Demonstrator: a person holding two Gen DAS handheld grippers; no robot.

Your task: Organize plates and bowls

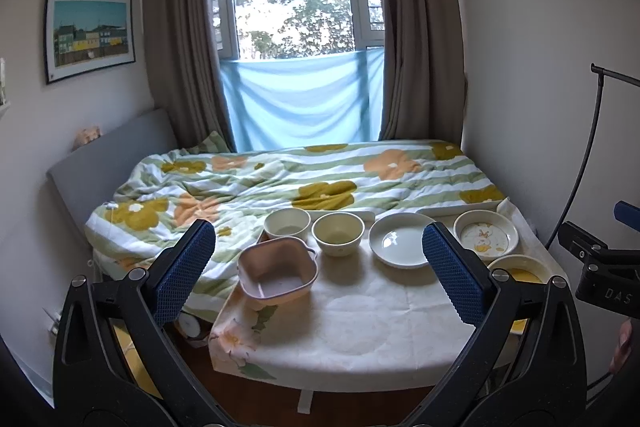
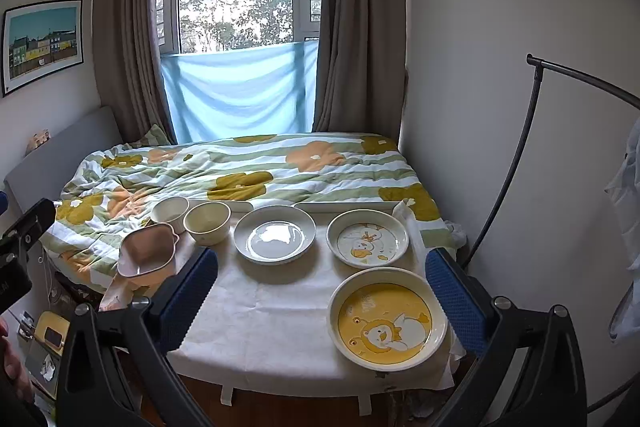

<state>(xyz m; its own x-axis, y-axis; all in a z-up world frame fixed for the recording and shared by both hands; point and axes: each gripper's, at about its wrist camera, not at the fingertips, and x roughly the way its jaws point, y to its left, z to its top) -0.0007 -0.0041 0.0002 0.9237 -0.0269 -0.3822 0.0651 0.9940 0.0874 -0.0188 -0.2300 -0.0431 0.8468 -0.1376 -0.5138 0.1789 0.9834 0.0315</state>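
Note:
On a small table under a white cloth (image 2: 260,327) stand a pink square bowl (image 2: 148,251), two cream bowls (image 2: 170,209) (image 2: 207,221), a plain white plate (image 2: 275,233), a duck-print plate (image 2: 367,238) and a yellow bear-print plate (image 2: 386,319). The left wrist view shows the same pink bowl (image 1: 278,273), cream bowls (image 1: 287,223) (image 1: 338,233), white plate (image 1: 400,241) and duck plate (image 1: 486,235). My left gripper (image 1: 320,271) is open, short of the table, holding nothing. My right gripper (image 2: 322,301) is open too, above the near edge, with nothing between its fingers.
A bed with a flowered quilt (image 2: 240,167) lies directly behind the table. A flat white tray (image 2: 348,206) sits at the table's far edge. A black lamp stand (image 2: 516,163) curves along the right wall. Boxes and clutter (image 2: 48,339) sit on the floor at left.

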